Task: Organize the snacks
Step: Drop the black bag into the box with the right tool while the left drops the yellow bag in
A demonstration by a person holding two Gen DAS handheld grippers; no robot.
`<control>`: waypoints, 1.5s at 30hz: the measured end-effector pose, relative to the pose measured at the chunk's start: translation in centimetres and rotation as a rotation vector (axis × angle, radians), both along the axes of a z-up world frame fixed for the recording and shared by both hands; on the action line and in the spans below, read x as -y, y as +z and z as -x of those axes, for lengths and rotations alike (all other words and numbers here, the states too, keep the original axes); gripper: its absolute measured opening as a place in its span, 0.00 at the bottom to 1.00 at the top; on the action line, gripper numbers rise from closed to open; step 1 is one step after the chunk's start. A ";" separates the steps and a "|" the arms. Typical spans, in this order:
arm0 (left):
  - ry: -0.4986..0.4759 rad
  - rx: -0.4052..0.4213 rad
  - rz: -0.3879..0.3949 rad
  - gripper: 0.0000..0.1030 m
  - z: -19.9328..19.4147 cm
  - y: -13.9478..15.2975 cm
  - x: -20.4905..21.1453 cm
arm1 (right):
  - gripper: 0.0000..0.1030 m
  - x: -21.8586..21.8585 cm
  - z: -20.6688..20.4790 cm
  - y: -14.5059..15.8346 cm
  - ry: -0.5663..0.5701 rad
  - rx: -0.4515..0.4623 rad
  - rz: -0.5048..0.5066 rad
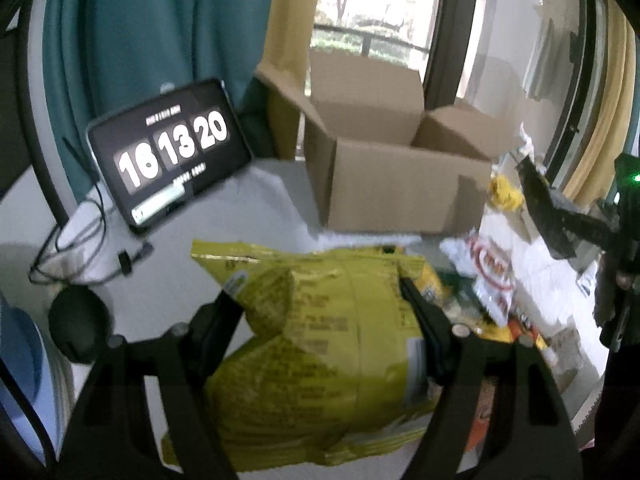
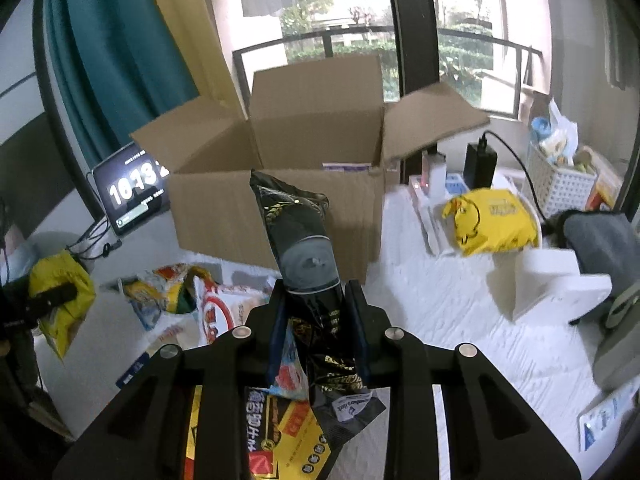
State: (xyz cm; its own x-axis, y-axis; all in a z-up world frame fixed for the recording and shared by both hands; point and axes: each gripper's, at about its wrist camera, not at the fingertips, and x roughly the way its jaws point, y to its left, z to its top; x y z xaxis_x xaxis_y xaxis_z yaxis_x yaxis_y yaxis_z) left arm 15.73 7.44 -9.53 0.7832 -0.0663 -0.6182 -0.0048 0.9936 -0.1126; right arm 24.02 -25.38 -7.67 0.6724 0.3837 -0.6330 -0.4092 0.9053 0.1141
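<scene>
My left gripper (image 1: 320, 292) is shut on a large yellow-green snack bag (image 1: 320, 340) and holds it above the white table, short of the open cardboard box (image 1: 380, 184). My right gripper (image 2: 316, 292) is shut on a black snack packet (image 2: 300, 240) that stands upright in front of the same box (image 2: 280, 200). The box flaps are open. The right gripper with its black packet also shows in the left wrist view (image 1: 540, 208), right of the box. The left gripper's yellow bag shows at the left edge of the right wrist view (image 2: 60, 296).
Several loose snack packets (image 2: 192, 300) lie on the white table (image 2: 440, 300) below the box. A tablet clock (image 1: 168, 152) with cables stands at the left. A yellow bag (image 2: 492, 220), a white basket (image 2: 560, 184) and a black charger (image 2: 480, 168) sit at the right.
</scene>
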 end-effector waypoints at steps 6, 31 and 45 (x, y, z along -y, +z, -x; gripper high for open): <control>-0.004 0.071 -0.011 0.75 -1.0 2.7 0.0 | 0.29 -0.4 -0.7 1.7 0.012 0.034 -0.004; -0.095 0.221 -0.054 0.75 -11.6 8.6 3.7 | 0.29 -2.5 -6.6 5.2 0.037 0.114 -0.015; -0.096 0.226 -0.047 0.75 -19.4 8.2 4.2 | 0.29 -4.6 -11.6 6.1 0.053 0.152 -0.006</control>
